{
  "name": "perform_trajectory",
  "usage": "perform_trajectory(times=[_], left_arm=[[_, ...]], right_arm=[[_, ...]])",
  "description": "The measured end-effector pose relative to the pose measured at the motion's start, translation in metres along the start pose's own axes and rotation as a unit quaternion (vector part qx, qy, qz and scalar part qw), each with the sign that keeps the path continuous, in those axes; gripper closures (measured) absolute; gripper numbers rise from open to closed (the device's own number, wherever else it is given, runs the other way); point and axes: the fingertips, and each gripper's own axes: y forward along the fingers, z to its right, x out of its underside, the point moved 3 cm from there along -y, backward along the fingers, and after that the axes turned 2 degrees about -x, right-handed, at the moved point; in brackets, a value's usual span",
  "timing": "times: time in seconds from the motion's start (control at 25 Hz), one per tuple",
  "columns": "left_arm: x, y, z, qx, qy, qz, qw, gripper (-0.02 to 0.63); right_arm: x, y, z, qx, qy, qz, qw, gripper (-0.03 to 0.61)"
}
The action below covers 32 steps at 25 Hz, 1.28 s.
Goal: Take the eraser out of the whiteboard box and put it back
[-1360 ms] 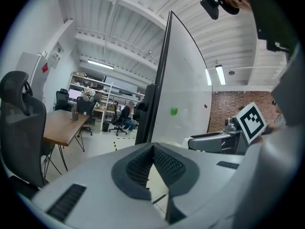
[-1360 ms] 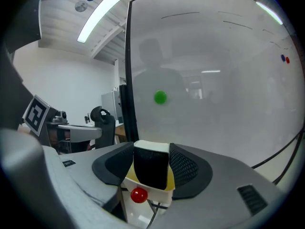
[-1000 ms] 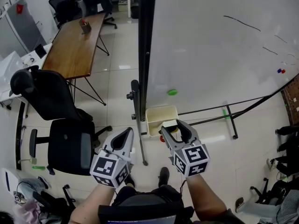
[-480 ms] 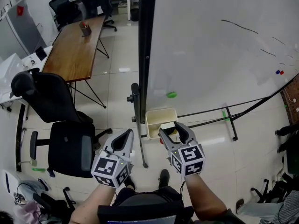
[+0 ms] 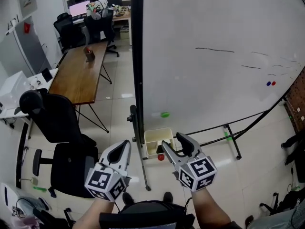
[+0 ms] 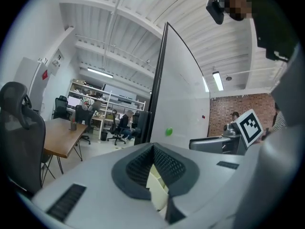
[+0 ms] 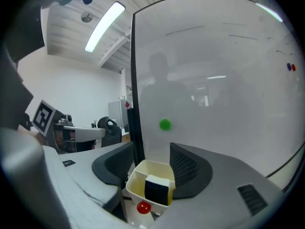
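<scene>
The cream whiteboard box (image 5: 153, 138) hangs at the foot of the whiteboard (image 5: 214, 42). In the right gripper view the box (image 7: 138, 178) holds the eraser (image 7: 157, 190), dark with a white top, standing upright in the near compartment. My right gripper (image 5: 173, 142) hovers just in front of and above the box. Its jaws are opening and nothing is between the pads; through the right gripper (image 7: 151, 150) the box shows beyond the tips. My left gripper (image 5: 121, 149) is left of the box, shut and empty, and the left gripper (image 6: 153, 149) points past the board's edge.
A red magnet (image 5: 160, 157) sits on the box front and a green one (image 5: 165, 114) on the board above. The board's black frame post (image 5: 137, 56) rises beside the box, stand legs (image 5: 231, 140) run right. A black office chair (image 5: 57, 123) and wooden table (image 5: 78, 73) stand left.
Both grippers have risen and the view has tilted up. The right gripper has come up off the box, its jaws a little wider. The eraser stays in the box.
</scene>
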Motion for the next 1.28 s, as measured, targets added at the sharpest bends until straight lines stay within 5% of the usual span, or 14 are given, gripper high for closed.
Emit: perform_trajectory(times=[0.32,0.88,1.28], left_arm=[[-0.054,-0.010,0.039,0.011,0.010,0.058,0.9982,0.581],[-0.052,0.006,0.147,-0.002,0.049,0.058,0.9971,0.581],[-0.027,-0.012,0.187,0.014,0.022,0.038,0.9989,0.581]], right_arm=[[-0.064,-0.054,0.003,-0.025,-0.017,0.085,0.996,0.568],[-0.069,-0.124,0.065,-0.070,-0.008,0.096,0.993,0.569],[-0.062,-0.156,0.064,-0.064,-0.009,0.088,0.994,0.569]])
